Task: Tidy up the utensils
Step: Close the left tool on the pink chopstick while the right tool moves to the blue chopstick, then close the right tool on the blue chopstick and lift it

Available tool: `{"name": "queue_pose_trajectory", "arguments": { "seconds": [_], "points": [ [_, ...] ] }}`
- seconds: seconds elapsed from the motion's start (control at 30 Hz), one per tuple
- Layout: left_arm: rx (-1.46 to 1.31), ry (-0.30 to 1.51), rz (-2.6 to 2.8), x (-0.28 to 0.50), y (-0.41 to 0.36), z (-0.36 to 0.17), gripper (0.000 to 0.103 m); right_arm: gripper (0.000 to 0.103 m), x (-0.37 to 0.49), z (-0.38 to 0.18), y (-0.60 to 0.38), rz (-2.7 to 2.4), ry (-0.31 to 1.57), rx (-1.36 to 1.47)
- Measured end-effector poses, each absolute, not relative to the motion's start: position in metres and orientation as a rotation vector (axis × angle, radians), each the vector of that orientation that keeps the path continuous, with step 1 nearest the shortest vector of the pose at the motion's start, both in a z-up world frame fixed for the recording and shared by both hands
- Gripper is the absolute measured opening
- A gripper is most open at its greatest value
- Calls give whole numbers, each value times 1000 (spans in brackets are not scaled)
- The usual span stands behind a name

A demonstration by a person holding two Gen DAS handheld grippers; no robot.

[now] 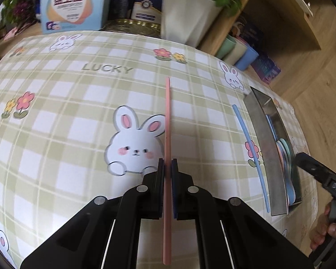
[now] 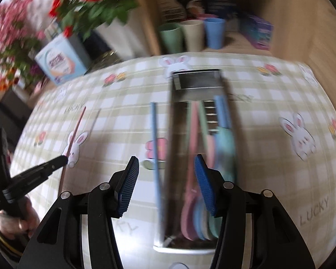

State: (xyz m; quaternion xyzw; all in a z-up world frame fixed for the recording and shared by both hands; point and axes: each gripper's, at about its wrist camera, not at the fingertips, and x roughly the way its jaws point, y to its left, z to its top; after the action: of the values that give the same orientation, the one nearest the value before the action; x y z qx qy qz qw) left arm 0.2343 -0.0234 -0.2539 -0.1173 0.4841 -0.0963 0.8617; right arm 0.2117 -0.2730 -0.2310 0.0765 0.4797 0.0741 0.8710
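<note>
My left gripper (image 1: 167,164) is shut on a pink chopstick (image 1: 167,123), which sticks out ahead of it and is lifted over the checked rabbit tablecloth (image 1: 78,112). A blue chopstick (image 1: 248,143) lies on the cloth along the left side of a long metal tray (image 1: 264,139). The tray holds several pastel spoons (image 2: 191,192) and a blue utensil. My right gripper (image 2: 166,157) hovers open above the tray's near end and the blue chopstick (image 2: 155,148), with nothing between its pads. In the right wrist view my left gripper (image 2: 63,159) shows at the left with the pink chopstick (image 2: 79,121).
A white plant pot (image 1: 190,15), a light-blue box (image 1: 74,2) and a gold tin stand behind the table's far edge. Green, white and blue cups (image 2: 192,35) sit on a wooden shelf beyond the tray. A person's hand (image 1: 327,231) grips the right tool.
</note>
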Motion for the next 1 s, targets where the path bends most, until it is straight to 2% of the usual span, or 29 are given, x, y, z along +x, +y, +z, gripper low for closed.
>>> {"name": "queue_pose_trajectory", "arguments": {
  "seconds": [0.13, 0.23, 0.33, 0.43, 0.93, 1.0],
  "points": [
    [-266, 1001, -193, 227, -6, -252, 6, 39, 234, -244, -240, 177, 1065, 85],
    [-276, 990, -189, 221, 6, -252, 6, 38, 248, -255, -226, 152, 1111, 52],
    [-280, 982, -186, 216, 16, -253, 6, 30, 263, -265, -217, 103, 1158, 29],
    [-293, 979, -179, 213, 26, -255, 6, 27, 275, -272, -215, 49, 1182, 27],
    [-339, 969, -180, 208, 44, -256, 6, 24, 291, -280, -217, -46, 1216, 62],
    [-344, 974, -181, 208, 45, -257, 6, 21, 288, -280, -218, -48, 1211, 74]
  ]
}}
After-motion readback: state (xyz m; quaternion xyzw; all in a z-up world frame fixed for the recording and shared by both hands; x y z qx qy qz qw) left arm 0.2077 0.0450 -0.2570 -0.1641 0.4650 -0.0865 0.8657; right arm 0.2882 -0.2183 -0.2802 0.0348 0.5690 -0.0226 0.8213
